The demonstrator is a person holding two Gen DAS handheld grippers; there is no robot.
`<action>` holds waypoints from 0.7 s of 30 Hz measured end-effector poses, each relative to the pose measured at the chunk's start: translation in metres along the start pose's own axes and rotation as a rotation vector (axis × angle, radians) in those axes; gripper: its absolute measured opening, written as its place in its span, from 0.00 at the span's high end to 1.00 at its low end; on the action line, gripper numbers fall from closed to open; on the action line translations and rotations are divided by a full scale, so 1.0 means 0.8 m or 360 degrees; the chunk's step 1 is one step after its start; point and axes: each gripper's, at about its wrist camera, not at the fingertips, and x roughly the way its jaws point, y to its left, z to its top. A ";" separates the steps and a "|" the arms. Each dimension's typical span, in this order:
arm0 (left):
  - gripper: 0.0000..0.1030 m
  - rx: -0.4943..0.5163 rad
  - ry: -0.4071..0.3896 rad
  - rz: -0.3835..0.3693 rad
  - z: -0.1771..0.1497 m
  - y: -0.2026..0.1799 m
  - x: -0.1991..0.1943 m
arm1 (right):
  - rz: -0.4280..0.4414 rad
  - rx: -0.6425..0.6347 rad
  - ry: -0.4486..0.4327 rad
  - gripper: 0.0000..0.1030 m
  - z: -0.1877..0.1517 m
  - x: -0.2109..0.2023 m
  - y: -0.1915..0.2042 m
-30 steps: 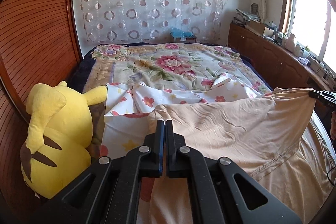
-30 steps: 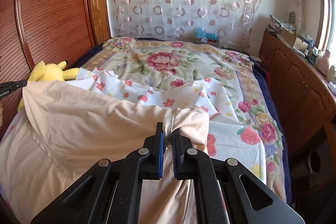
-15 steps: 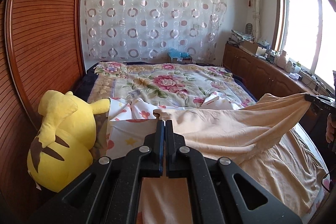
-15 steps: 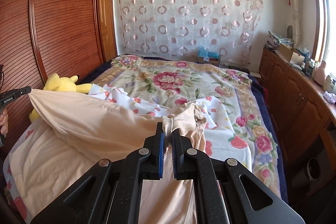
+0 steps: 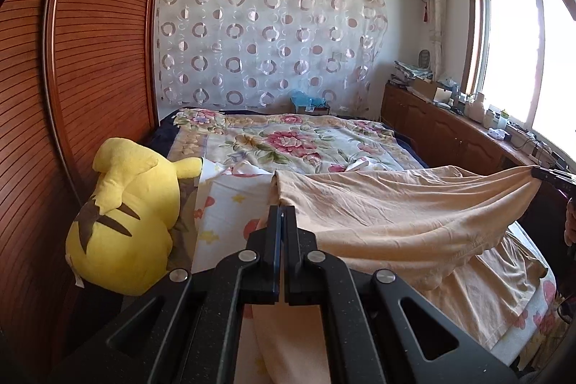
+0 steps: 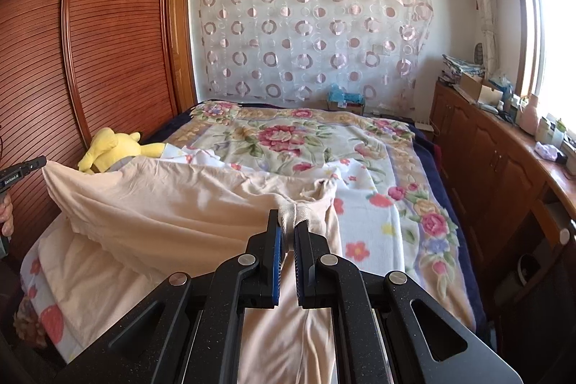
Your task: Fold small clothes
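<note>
Sunlit and cluttered, the bedroom has a slatted wooden wardrobe and a yellow plush toy on the left, with a flowered bedspread running back to the circle-patterned curtain. Stretched across the near end of the bed hangs the peach garment, its left corner clamped in the left tongs and a bunched right corner pinched tight in the right tongs. As I judge it, folding has barely begun: the cloth is only lifted and spread, no crease is laid, and every fold remains.
</note>
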 end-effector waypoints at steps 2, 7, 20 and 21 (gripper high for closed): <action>0.99 -0.0029 0.0006 0.0006 -0.014 0.005 -0.010 | 0.0005 0.0016 0.0006 0.94 -0.012 -0.011 0.002; 0.99 -0.0083 0.0041 0.0003 -0.052 0.009 -0.033 | 0.0045 0.0088 0.0034 0.94 -0.038 -0.035 0.009; 0.99 -0.0130 0.0257 0.0040 -0.118 0.009 -0.020 | 0.0017 0.0192 0.0304 0.94 -0.086 -0.012 -0.010; 0.99 -0.0142 0.0258 0.0045 -0.118 0.011 -0.022 | 0.0023 0.0209 0.0312 0.94 -0.086 -0.010 -0.011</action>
